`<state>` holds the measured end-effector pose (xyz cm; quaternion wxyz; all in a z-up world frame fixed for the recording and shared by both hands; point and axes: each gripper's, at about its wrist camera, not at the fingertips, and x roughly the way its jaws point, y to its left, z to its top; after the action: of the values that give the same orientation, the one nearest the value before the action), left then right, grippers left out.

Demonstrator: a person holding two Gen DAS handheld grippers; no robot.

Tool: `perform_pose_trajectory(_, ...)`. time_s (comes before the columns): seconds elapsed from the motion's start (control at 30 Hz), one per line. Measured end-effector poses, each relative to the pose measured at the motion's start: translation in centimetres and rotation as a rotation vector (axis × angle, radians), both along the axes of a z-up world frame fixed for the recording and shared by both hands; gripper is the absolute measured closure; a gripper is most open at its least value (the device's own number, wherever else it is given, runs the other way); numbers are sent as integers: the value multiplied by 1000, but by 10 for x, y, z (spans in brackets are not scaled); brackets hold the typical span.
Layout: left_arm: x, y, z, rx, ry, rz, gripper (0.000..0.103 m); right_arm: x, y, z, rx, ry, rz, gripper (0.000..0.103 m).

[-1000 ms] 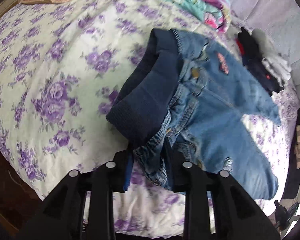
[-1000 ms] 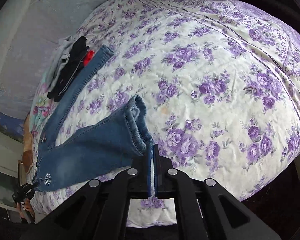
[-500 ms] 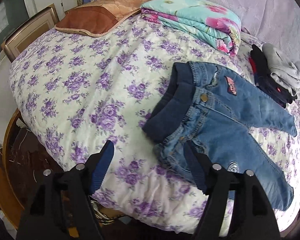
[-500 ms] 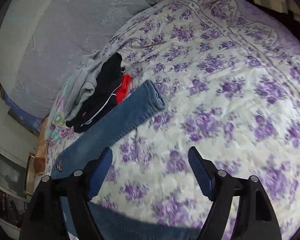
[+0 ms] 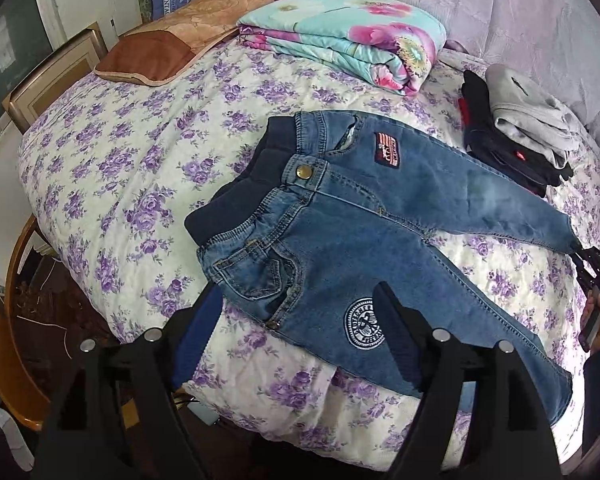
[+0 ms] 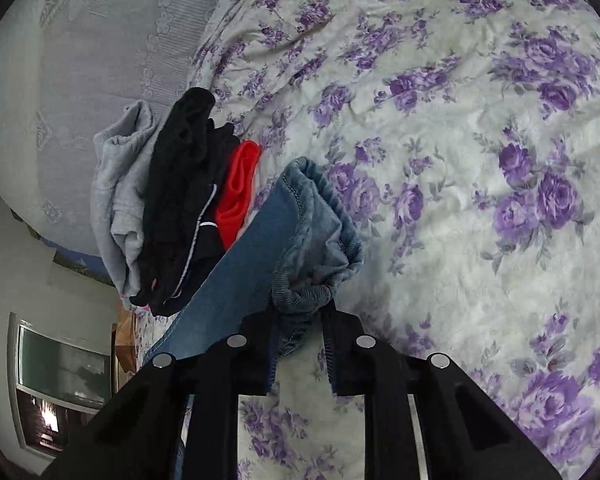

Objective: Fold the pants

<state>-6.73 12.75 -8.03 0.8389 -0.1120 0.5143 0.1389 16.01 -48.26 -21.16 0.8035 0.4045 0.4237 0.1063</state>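
Note:
A small pair of blue jeans [image 5: 364, 220] lies spread on the purple-flowered bedspread [image 5: 140, 168], waistband to the left, both legs running right. My left gripper [image 5: 300, 308] is open and empty, held above the near hip of the jeans. In the right wrist view my right gripper [image 6: 300, 312] has closed in on the hem of the far leg [image 6: 320, 236]; the cuff sits between the fingers with a gap still showing. That gripper also shows at the right edge of the left wrist view [image 5: 596, 272].
A pile of black, red and grey clothes [image 5: 520, 128] lies right behind the far leg; it also shows in the right wrist view [image 6: 172, 208]. A folded floral blanket [image 5: 348, 52] and a brown pillow [image 5: 172, 52] lie at the back. The bed edge [image 5: 100, 312] drops off at the near left.
My left gripper stays open and has backed off slightly. My right gripper has moved to the far leg's hem and narrowed around the cuff.

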Motion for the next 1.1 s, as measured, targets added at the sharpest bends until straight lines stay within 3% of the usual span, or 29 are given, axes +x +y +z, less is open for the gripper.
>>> perform_pose_trajectory(0.1, 9, -13, 5, 8, -21, -37, 28, -15, -7, 23, 59, -53, 15, 85)
perform_pose_trajectory(0.23, 20, -29, 12, 2, -56, -92, 28, -43, -13, 61, 53, -113, 43, 85)
perform_pose_trajectory(0.3, 22, -36, 13, -13, -71, -113, 27, -53, -14, 66, 27, -108, 38, 85)
perform_pose_trajectory(0.33, 23, -38, 12, -20, -76, -120, 26, -54, -12, 60, -9, -74, 44, 85)
perform_pose_trajectory(0.43, 27, -45, 3, -45, -66, -137, 26, -50, 0, 19, -208, 138, 49, 73)
perform_pose_trajectory(0.5, 28, -48, -1, -41, -50, -141, 26, -54, 0, 7, -240, 208, 58, 69)
perform_pose_trajectory(0.53, 26, -49, -1, -38, -53, -145, 26, -66, -5, 13, -210, 188, 41, 66)
perform_pose_trajectory(0.63, 20, -47, 1, -49, -71, -163, 25, -120, -14, 42, -180, 68, 66, 36)
perform_pose_trajectory(0.77, 20, -45, -3, -81, -81, -171, 22, -215, -11, 54, -182, 12, 207, 35)
perform_pose_trajectory(0.83, 25, -49, -7, -98, -65, -190, 22, -260, -9, 48, -205, 26, 241, 35)
perform_pose_trajectory(0.9, 31, -57, -12, -108, -45, -219, 22, -295, -5, 37, -161, 55, 245, 35)
perform_pose_trajectory(1.0, 40, -76, -14, -100, -23, -278, 22, -329, 2, 24, -130, 53, 238, 34)
perform_pose_trajectory(1.1, 45, -97, -13, -86, -11, -338, 21, -338, 15, 14, -149, 25, 262, 35)
